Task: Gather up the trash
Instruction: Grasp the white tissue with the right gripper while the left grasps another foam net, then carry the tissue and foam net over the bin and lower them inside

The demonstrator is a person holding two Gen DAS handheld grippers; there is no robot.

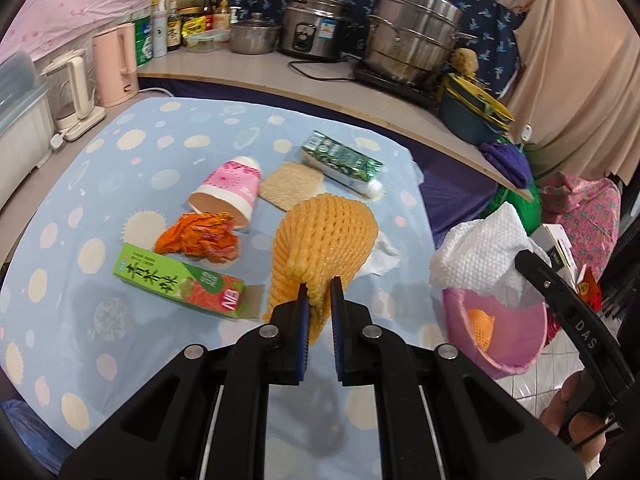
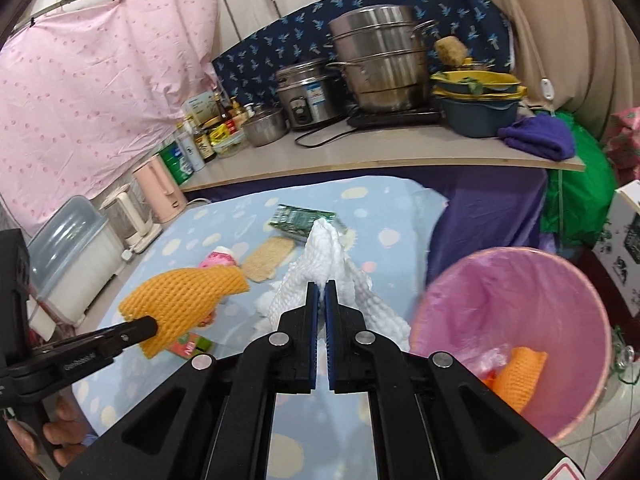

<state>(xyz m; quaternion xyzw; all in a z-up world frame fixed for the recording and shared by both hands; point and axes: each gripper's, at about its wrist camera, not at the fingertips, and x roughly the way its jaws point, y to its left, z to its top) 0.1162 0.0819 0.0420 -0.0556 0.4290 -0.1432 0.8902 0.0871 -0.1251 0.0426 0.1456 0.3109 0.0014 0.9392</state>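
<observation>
My jaws are clamped on both sides: my left gripper (image 1: 320, 288) pinches the yellow foam net (image 1: 324, 232) above the blue cloth (image 1: 100, 308), my right gripper (image 2: 320, 286) holds the white paper towel (image 2: 332, 264) beside the pink bin (image 2: 516, 320). Pink cup (image 1: 230, 190), green box (image 1: 180, 286) and orange wrapper (image 1: 200, 238) lie on the cloth.

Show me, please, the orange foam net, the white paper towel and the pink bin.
orange foam net (image 1: 324, 236): left wrist view, middle of its mesh.
white paper towel (image 2: 332, 256): right wrist view, upper fold.
pink bin (image 2: 520, 280): right wrist view, inner back wall.
</observation>
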